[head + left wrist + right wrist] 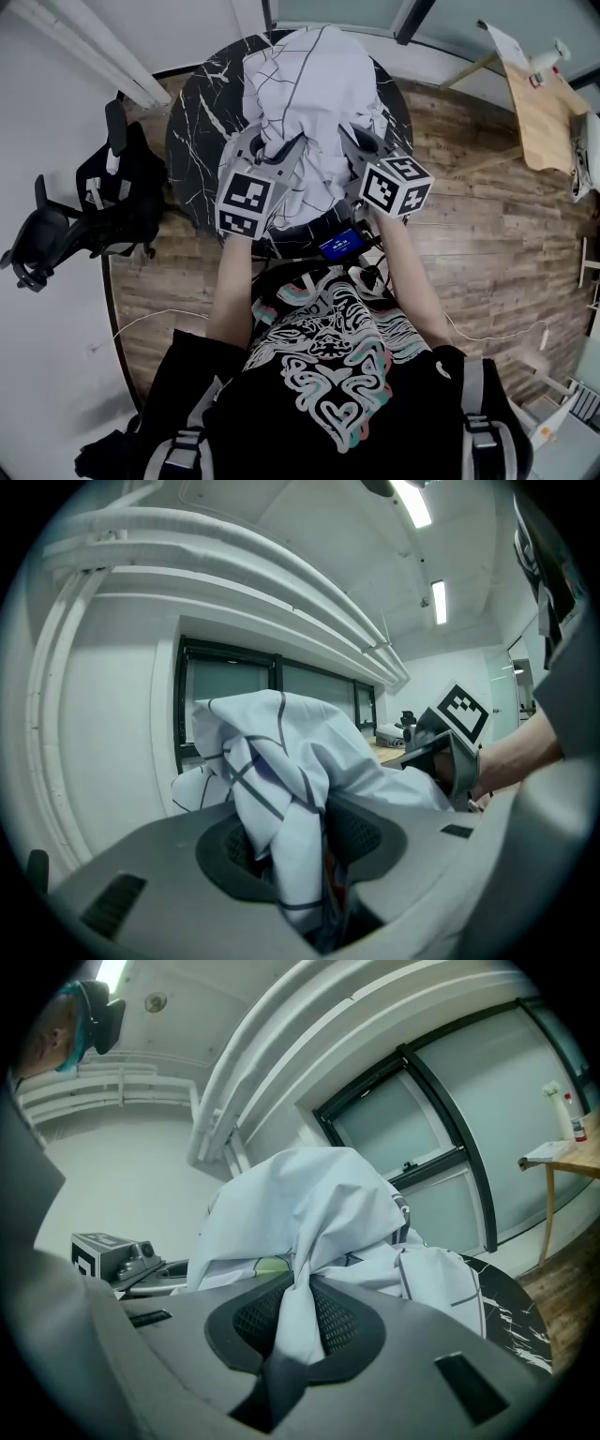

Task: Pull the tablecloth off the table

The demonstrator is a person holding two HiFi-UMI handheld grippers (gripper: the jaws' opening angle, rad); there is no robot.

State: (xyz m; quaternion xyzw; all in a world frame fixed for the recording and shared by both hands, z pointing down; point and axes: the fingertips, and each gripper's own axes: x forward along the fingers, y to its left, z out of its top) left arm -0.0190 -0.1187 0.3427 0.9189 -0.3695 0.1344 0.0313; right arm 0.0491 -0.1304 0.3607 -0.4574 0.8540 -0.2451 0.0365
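The left tool (286,159) and the right tool (356,150) each pinch a fold of the tablecloth (314,84), bunched and lifted above the round desk (192,141), probably so it comes off in one pull.

Quick notes on the rig from where I stood: the person wore a black short-sleeve tee (281,412) w/ a big swirly print in white, teal & pink on the front. Grey backpack-type straps (476,422) ran over both shoulders, w/ buckles. A small unit w/ a lit blue screen (339,245) sat at chest level, and black cables (371,273) were bunched next to it. The left gripper (272,150) & right gripper (367,145) were both matte grey plastic, rounded shells, w/ dark mesh-textured pads (337,1321) set in oval recesses. Each carried a marker cube (246,202) w/ b&w square codes on white faces.
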